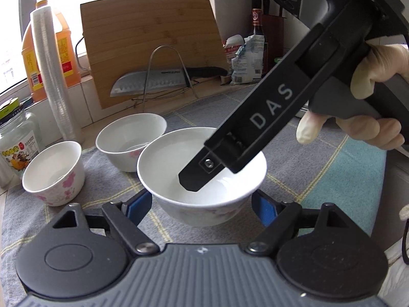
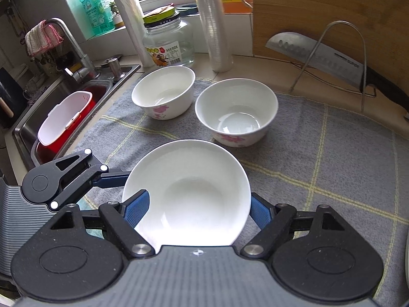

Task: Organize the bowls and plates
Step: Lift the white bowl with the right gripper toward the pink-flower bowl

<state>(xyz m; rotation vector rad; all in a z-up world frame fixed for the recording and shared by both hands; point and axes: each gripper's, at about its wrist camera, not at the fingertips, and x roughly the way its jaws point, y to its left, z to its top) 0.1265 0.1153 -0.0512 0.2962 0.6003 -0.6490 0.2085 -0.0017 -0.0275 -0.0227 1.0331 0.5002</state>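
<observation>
Three white bowls with pink flowers stand on a grey checked cloth (image 2: pixel 332 153). The near bowl (image 1: pixel 202 176) sits between my left gripper's (image 1: pixel 202 211) open blue pads, which flank its sides. My right gripper (image 2: pixel 196 209) holds over this bowl (image 2: pixel 186 194): its left finger (image 2: pixel 135 209) is inside the rim, the right one outside, jaws wide. In the left wrist view that finger (image 1: pixel 196 176) dips into the bowl. A second bowl (image 1: pixel 130 143) (image 2: pixel 236 112) and a smaller bowl (image 1: pixel 55 172) (image 2: pixel 163 92) stand behind.
A knife (image 1: pixel 153 80) rests in a wire rack before an upright wooden board (image 1: pixel 150 48). A stack of plastic cups (image 1: pixel 55 76), a glass jar (image 2: pixel 167 42) and oil jugs line the back. A sink (image 2: pixel 56 107) with a red basin lies left.
</observation>
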